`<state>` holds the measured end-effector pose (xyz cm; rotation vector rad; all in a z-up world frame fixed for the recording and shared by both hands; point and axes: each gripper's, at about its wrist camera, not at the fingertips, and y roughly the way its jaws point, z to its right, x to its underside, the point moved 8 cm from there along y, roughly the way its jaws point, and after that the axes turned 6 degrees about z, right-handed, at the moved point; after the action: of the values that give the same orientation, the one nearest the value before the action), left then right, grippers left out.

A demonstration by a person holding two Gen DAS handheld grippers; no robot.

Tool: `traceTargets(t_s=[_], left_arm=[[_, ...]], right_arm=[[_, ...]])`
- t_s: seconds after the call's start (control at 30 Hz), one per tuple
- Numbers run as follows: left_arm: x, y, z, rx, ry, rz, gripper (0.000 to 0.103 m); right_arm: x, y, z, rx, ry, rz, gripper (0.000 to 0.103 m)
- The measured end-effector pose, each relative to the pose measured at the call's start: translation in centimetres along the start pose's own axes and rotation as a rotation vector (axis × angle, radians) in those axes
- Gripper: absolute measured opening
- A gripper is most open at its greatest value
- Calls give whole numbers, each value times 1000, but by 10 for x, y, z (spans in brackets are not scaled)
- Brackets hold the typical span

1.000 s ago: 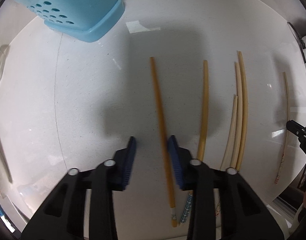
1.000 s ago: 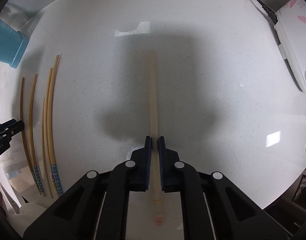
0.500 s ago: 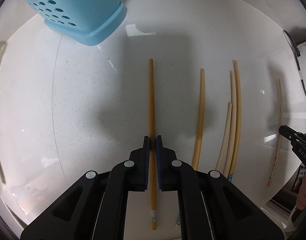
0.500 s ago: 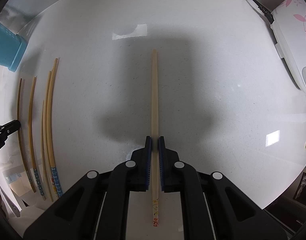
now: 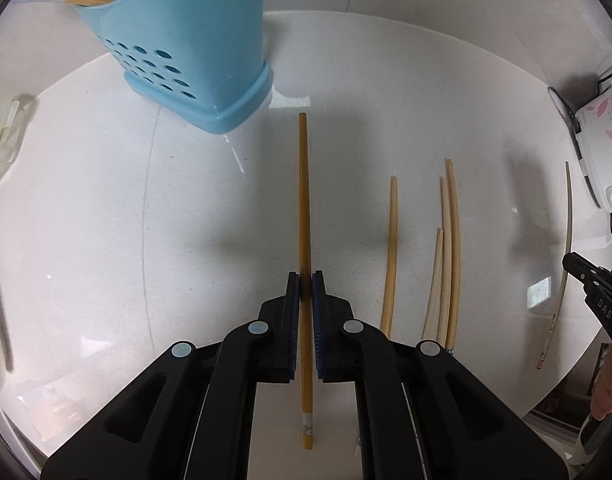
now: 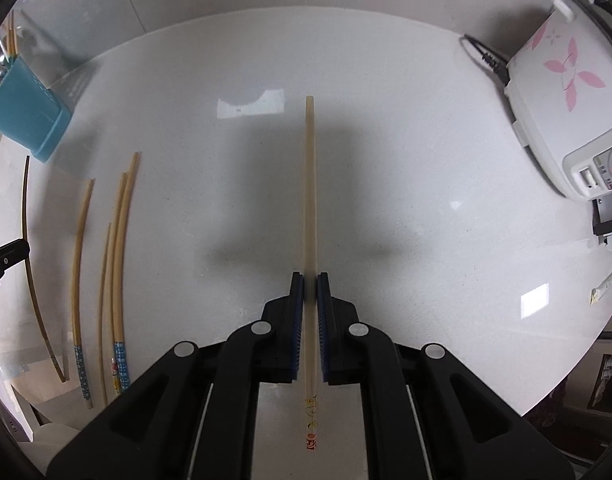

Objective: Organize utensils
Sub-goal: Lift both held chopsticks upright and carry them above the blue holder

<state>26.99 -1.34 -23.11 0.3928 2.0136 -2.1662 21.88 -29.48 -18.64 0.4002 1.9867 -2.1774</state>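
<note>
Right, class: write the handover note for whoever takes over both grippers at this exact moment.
Left gripper: shut on a dark yellow chopstick.
Right gripper: shut on a pale chopstick.
Blue holder stands at the table's far left and already contains utensils.
Four loose chopsticks lie on the white table between the grippers.
Left to do: drop both held chopsticks into the holder, then collect the four.

Left gripper (image 5: pixel 305 280) and right gripper (image 6: pixel 310 280): lower centre of frame, jaws clamped, pointing steeply downward.
</note>
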Motion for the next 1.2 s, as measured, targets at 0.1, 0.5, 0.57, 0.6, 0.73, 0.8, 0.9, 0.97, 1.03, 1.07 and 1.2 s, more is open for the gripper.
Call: traceTargets(t_s=[0.1,0.5,0.57,0.6,0.73,0.8,0.9,0.97,1.03,1.07,1.2], left_arm=[[2,-15,-2,-8,-4,42,6],[-8,-73,-8,-8,-18,190,6],[-9,-77,-4,-18,-19,202,6],[-10,-80,-4,-18,-22,209,6],[-15,-101,-5,-26,-31,242,6],[-17,-108,-6,-27,-40,256,6],[-23,-119,-6,-18,-67,273,6],[-27,-125,-5,-30,-78,287,6],[-31,-129,-5,-36,-89,299,6],[-33,-132,-6,-54,-100,309,6],[-39,-142,-7,-73,-127,330,6]], right_arm=[[2,-13,-5,8,-2,46,6],[-9,-57,-10,11,-17,187,6],[-12,-65,-11,9,-18,205,6],[-13,-69,-12,8,-17,212,6],[-22,-83,-13,1,-18,247,6],[-28,-87,-13,0,-30,257,6],[-34,-92,-11,-8,-28,270,6],[-41,-96,-9,-17,-32,282,6],[-48,-98,-8,-25,-41,295,6],[-50,-98,-9,-28,-44,299,6],[-64,-100,-7,-44,-61,313,6]])
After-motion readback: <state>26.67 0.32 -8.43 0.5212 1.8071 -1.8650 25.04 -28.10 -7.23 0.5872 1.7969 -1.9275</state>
